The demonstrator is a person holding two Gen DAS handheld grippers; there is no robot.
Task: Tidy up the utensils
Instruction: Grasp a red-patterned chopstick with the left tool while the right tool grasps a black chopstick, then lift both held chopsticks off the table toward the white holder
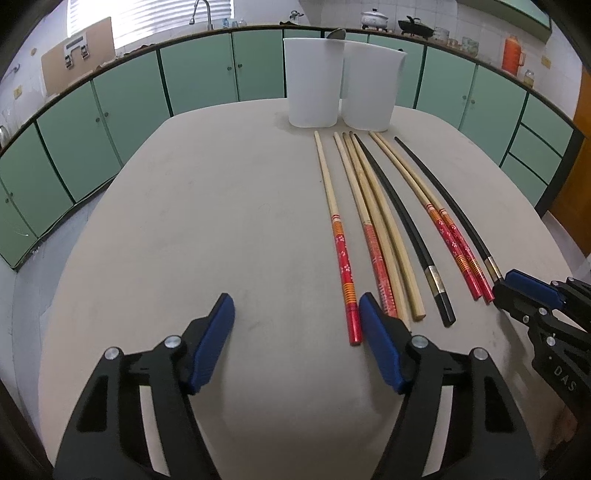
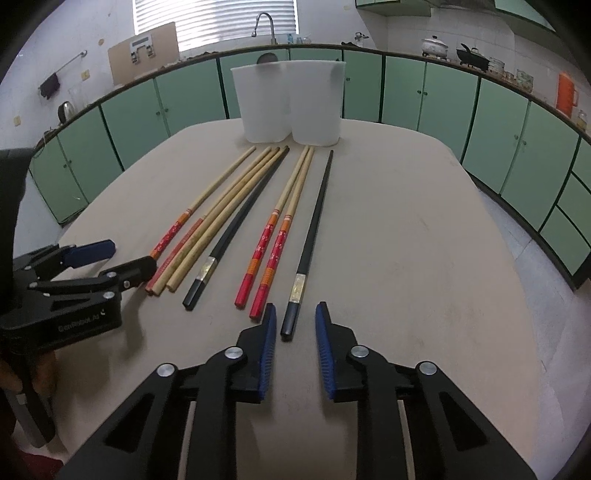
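Several chopsticks lie side by side on the beige table, tips toward two white cups. My left gripper is open; the butt of the leftmost red-ended chopstick lies just inside its right finger, untouched. My right gripper hovers low over the rightmost black chopstick, whose butt lies between the narrowly parted pads with a gap on each side. The others are two plain bamboo sticks, a second black chopstick and a red-ended pair.
A spoon's bowl pokes out of the left cup. Green cabinets ring the table, with a sink tap, pots and an orange flask on the counter behind. Bare tabletop lies left and right of the chopsticks. A person's hand holds the left gripper.
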